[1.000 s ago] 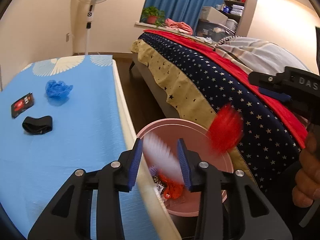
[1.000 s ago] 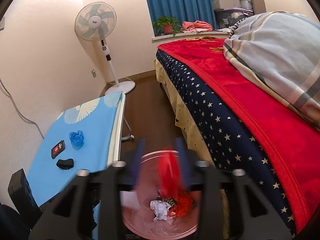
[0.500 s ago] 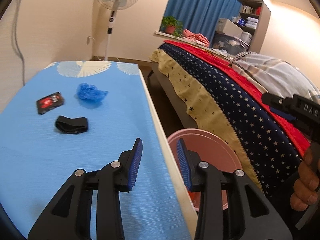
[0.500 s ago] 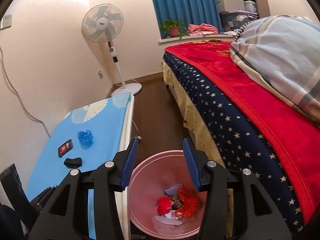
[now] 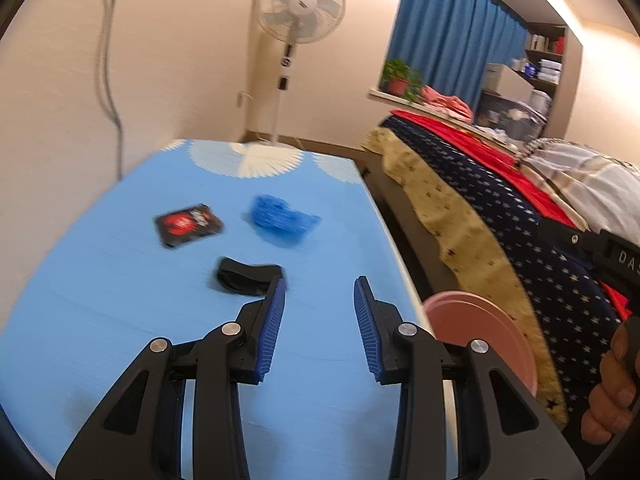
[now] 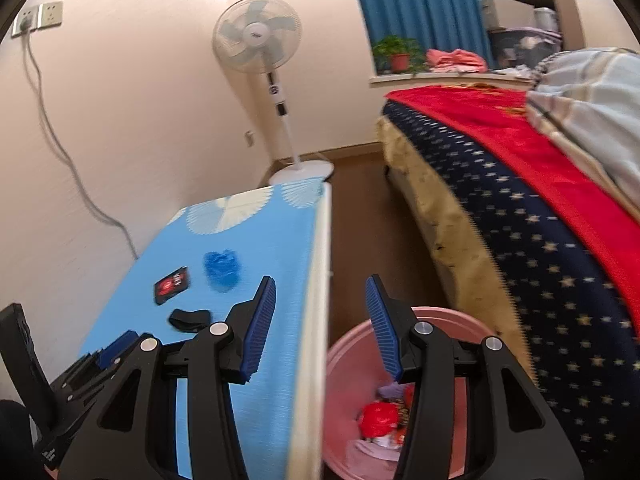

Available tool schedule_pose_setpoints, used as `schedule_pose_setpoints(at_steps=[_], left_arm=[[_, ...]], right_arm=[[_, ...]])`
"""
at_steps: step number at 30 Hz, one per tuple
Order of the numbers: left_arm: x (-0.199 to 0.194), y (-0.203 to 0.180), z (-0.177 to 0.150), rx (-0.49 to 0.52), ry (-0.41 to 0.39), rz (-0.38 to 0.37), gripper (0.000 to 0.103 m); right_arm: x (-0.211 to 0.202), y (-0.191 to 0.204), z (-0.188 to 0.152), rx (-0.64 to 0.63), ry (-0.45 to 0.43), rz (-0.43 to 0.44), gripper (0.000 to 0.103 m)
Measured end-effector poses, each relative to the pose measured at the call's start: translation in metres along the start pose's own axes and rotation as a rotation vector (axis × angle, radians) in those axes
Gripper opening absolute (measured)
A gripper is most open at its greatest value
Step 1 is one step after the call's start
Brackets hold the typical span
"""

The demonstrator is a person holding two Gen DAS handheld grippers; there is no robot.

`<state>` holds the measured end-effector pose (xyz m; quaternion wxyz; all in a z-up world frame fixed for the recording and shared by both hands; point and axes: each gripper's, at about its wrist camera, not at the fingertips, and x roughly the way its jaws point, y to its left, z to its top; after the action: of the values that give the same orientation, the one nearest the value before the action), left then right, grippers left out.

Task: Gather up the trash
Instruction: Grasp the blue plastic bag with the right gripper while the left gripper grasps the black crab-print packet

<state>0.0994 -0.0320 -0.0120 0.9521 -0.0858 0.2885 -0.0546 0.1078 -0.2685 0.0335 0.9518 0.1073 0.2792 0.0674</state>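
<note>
The pink bin (image 5: 480, 320) is partly hidden behind the surface (image 5: 120, 320) edge in the left wrist view. The print on the black packet (image 5: 188, 225) is blurred beyond reading.

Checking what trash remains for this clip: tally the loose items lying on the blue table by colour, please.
Blue: 1, crumpled blue wad
Black: 1, black band
Black and red: 1, flat packet
Total: 3, all on the blue table, none between either gripper's fingers.
</note>
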Motion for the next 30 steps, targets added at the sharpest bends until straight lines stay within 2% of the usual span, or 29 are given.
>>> schedule_pose_setpoints(at_steps=[13,19,27,30], left_arm=[[0.015,0.067,0.016,-0.117,-0.022,0.168,0.035],[0.022,0.093,0.023,-0.174,-0.027,0.238,0.035],[0.038,0.113,0.029,-0.203,-0.015,0.279,0.035],[0.047,0.119,0.031,-0.213,-0.004,0.285,0.035]], right_arm=[[0.07,0.048,0.001,-0.042,0.054,0.13,0.048],[0.111,0.069,-0.005,-0.041,0.11,0.193,0.048],[0.163,0.1,-0.011,-0.069,0.165,0.233,0.048],[0.18,0.103,-0.007,-0.069,0.163,0.218,0.057]])
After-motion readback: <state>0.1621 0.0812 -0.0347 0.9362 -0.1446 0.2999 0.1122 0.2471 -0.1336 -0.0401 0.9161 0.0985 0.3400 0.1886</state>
